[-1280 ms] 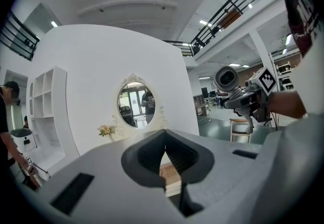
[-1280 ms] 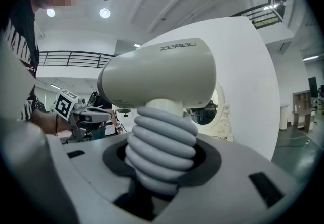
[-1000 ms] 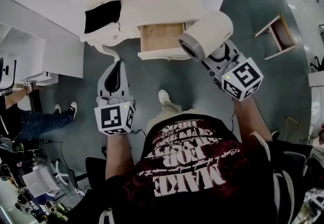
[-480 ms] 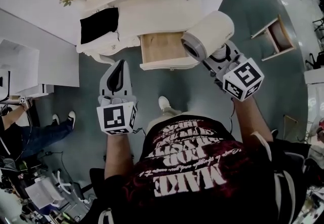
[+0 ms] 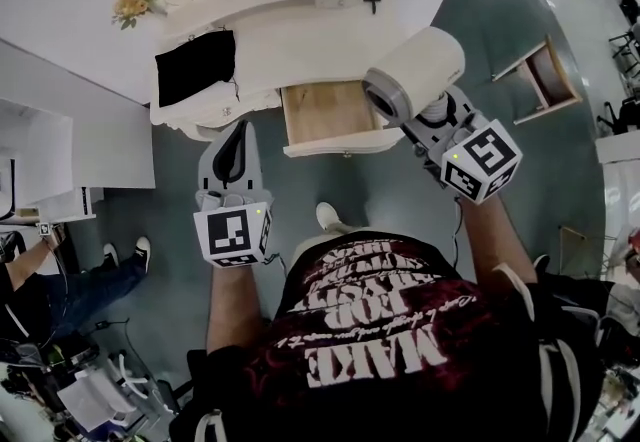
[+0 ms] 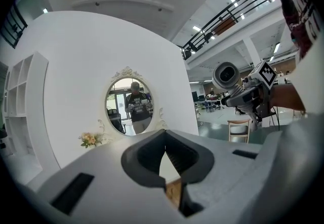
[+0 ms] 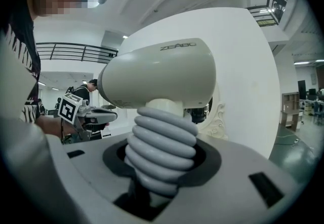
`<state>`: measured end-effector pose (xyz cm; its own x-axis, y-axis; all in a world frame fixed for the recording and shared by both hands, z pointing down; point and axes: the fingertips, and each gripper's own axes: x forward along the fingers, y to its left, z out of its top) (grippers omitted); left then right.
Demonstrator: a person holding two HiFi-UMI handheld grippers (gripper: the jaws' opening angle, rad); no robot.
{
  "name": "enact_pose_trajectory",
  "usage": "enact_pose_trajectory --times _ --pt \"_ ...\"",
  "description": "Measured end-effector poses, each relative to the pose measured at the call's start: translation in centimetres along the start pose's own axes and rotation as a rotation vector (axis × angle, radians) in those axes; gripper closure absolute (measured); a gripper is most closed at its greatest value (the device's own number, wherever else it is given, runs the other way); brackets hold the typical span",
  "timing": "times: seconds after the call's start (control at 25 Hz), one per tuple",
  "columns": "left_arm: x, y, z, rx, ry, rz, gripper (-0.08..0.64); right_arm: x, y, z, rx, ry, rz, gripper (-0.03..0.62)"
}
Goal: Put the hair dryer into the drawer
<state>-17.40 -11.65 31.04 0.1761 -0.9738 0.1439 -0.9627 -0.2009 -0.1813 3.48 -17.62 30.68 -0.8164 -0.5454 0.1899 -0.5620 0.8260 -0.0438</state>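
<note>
Hair dryer [image 7: 162,73], smooth cream and cylindrical, ribbed grey handle [image 7: 159,142] clamped in right tool [image 5: 430,115], left tool [image 6: 165,137] closed, empty

The drawer [image 5: 325,110] stands open, its wooden inside free; clear floor [image 5: 385,192] lies before me. A chair [image 5: 545,75] stands well right.

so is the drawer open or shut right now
Open: the drawer sticks out from the dressing table front, its wooden bottom showing from above.
</note>
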Motion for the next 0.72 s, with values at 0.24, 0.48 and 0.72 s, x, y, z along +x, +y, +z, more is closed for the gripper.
enact_pose_trajectory --times 0.24,0.48,0.72 --pt "1.6 1.4 -0.1 -0.007 -0.014 -0.038 0.555 1.3 -0.5 0.4 0.009 0.002 -0.042 0.411" --pt "2.9 3.3 0.2 -0.008 -0.044 -0.07 0.555 2.8 -0.5 1.3 0.004 -0.007 -0.084 0.411" --pt "3.7 4.5 0.8 -0.002 -0.075 -0.109 0.555 3.6 0.3 2.7 -0.007 -0.031 -0.109 0.41"
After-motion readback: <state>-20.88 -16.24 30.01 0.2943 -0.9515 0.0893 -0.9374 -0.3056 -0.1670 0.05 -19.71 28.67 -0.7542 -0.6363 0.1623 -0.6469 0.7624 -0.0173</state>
